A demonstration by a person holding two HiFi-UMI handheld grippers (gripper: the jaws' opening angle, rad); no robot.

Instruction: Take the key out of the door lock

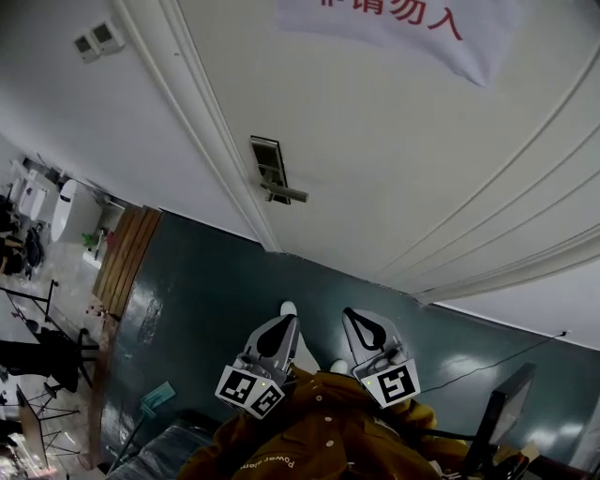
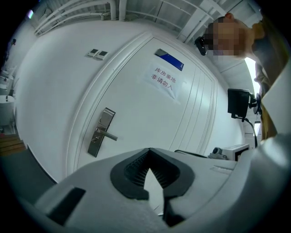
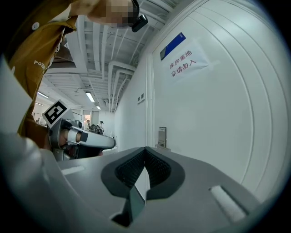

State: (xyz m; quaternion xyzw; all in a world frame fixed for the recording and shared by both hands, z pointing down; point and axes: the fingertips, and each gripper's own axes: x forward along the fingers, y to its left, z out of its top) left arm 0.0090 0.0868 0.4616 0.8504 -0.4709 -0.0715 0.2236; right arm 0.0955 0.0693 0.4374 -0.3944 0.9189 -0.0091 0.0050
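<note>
The white door [image 1: 375, 159] carries a silver lock plate [image 1: 268, 166] with a lever handle [image 1: 285, 195]. In the left gripper view the lock plate [image 2: 101, 132] sits left of centre, and in the right gripper view the lock plate [image 3: 162, 136] shows edge-on. The key is too small to make out in any view. My left gripper [image 1: 286, 311] and right gripper [image 1: 349, 315] are side by side close to my body, well short of the door. The left gripper [image 2: 149, 169] and the right gripper [image 3: 145, 159] are both shut with nothing between the pads.
A paper notice [image 1: 412, 23] with red characters hangs high on the door. Dark green floor [image 1: 206, 309] lies below it, with wooden planks [image 1: 127, 253] along the left wall. A black monitor [image 1: 502, 412] stands at the lower right. Light switches [image 1: 98, 39] are left of the frame.
</note>
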